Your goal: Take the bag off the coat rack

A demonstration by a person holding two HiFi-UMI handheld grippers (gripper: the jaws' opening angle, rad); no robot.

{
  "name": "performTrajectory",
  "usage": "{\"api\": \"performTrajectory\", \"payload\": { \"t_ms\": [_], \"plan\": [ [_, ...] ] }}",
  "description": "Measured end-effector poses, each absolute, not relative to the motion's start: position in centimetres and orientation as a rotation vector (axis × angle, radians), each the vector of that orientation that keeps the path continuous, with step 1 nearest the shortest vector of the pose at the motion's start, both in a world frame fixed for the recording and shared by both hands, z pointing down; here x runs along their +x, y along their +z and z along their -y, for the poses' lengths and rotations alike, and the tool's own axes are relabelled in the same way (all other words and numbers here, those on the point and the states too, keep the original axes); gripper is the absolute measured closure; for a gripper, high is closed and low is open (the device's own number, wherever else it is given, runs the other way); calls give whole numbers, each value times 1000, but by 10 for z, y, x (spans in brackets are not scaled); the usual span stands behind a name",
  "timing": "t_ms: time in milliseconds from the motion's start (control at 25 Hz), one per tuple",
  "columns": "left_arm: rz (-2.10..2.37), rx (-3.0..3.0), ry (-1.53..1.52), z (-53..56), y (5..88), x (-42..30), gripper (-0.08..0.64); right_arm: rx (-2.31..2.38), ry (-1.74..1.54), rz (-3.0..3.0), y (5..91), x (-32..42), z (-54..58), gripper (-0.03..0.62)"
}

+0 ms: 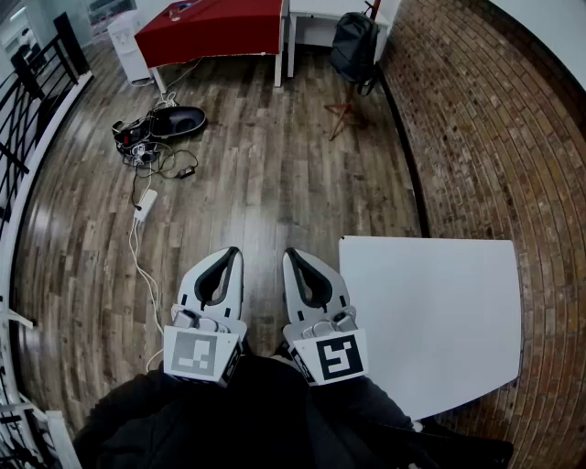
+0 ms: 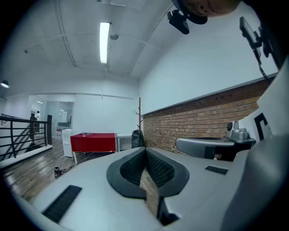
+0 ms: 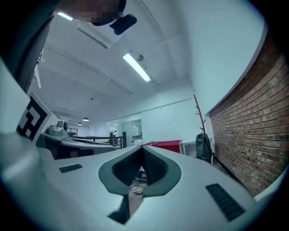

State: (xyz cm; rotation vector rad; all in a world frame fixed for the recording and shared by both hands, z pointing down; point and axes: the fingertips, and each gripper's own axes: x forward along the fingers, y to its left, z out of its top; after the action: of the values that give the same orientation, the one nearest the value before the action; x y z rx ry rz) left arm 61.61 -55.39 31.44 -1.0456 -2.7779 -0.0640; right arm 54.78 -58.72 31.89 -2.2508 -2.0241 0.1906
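A dark backpack (image 1: pixel 353 44) hangs on a wooden coat rack (image 1: pixel 347 112) far across the room beside the brick wall. It shows small in the left gripper view (image 2: pixel 137 138) and in the right gripper view (image 3: pixel 203 147), with the rack pole (image 3: pixel 199 114) rising above it. My left gripper (image 1: pixel 232 256) and right gripper (image 1: pixel 291 256) are held side by side close to my body, far from the bag. Both are shut with nothing between their jaws.
A white table (image 1: pixel 430 316) stands just right of the right gripper. A red-covered table (image 1: pixel 215 27) and a white desk (image 1: pixel 316 27) stand at the far end. Cables and a black case (image 1: pixel 174 123) lie on the wooden floor at left. A black railing (image 1: pixel 27 87) runs along the left.
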Motion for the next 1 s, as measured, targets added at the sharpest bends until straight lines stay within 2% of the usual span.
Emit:
{"api": "performTrajectory", "payload": {
  "t_ms": [240,640,1000],
  "plan": [
    [2816,-1064,-28,536,318,574,551,-2327,201,2059,316,509,569,588],
    [2781,-1063,-92,520,335,564,551,-2293,250,1987,333,499,547,586],
    [2870,-1047,-165,411,335,557,551,-2293,146,2012,338,499,447,586]
  ]
}}
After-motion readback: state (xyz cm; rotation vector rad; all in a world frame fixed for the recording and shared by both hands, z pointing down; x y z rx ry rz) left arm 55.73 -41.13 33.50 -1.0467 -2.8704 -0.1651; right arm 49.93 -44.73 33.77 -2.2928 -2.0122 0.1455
